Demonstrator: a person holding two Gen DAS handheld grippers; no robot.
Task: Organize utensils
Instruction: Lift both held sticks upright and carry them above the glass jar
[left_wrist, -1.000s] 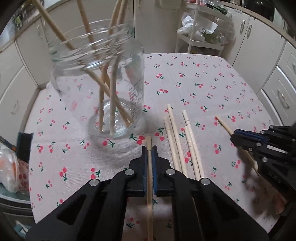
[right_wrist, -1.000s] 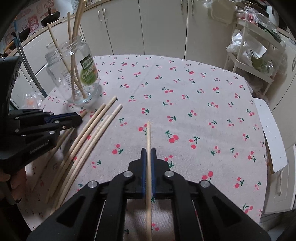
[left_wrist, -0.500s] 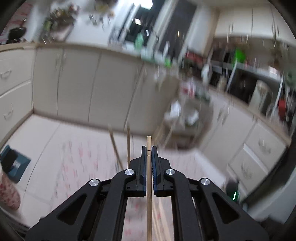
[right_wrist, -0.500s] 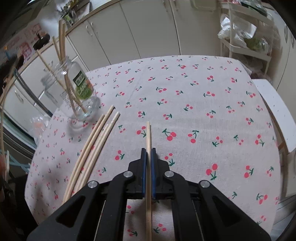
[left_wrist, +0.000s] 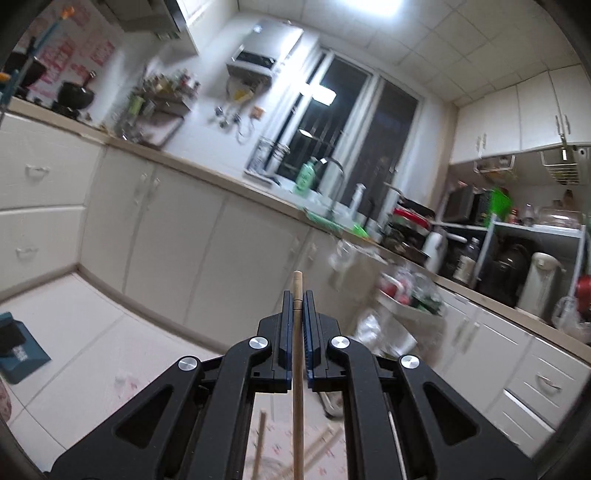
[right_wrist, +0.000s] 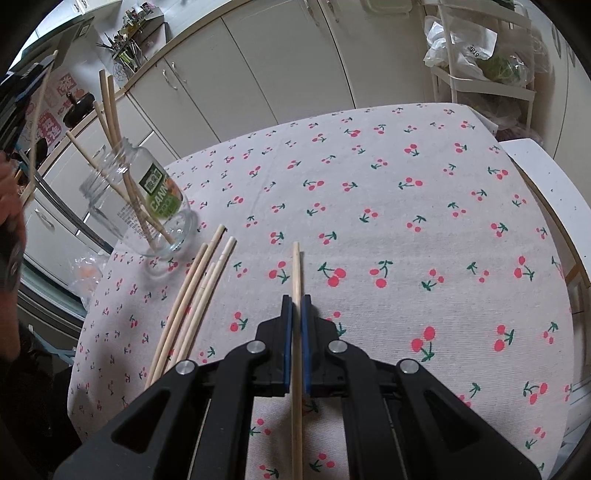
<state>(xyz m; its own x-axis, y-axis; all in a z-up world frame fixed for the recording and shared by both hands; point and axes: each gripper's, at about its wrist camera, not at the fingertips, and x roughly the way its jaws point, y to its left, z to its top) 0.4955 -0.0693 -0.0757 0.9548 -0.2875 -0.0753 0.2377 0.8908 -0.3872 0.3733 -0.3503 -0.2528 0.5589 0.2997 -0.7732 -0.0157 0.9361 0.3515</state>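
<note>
Both tools pinch a wooden stick each. Left tool (left_wrist: 297, 299) is pressed tight on 1 chopstick (left_wrist: 297, 369) that runs straight up between its blue pads, its tip poking just past them toward 12 o'clock, with kitchen cabinets (left_wrist: 177, 236) and a dark window (left_wrist: 354, 122) beyond. Right tool (right_wrist: 295, 302) is clamped on a second chopstick (right_wrist: 296, 280) pointing to 12 o'clock, tilted down over the bench (right_wrist: 406, 221) with its cherry-print cloth. At 10 o'clock in the right wrist view stands a glass jar (right_wrist: 147, 206) with a green label, upright on the bench and holding several chopsticks that lean out of its mouth. Between the jar and the right tool, at about 9 o'clock, loose chopsticks (right_wrist: 192, 295) lie side by side on the cloth, touching one another, near the jar's base.
</note>
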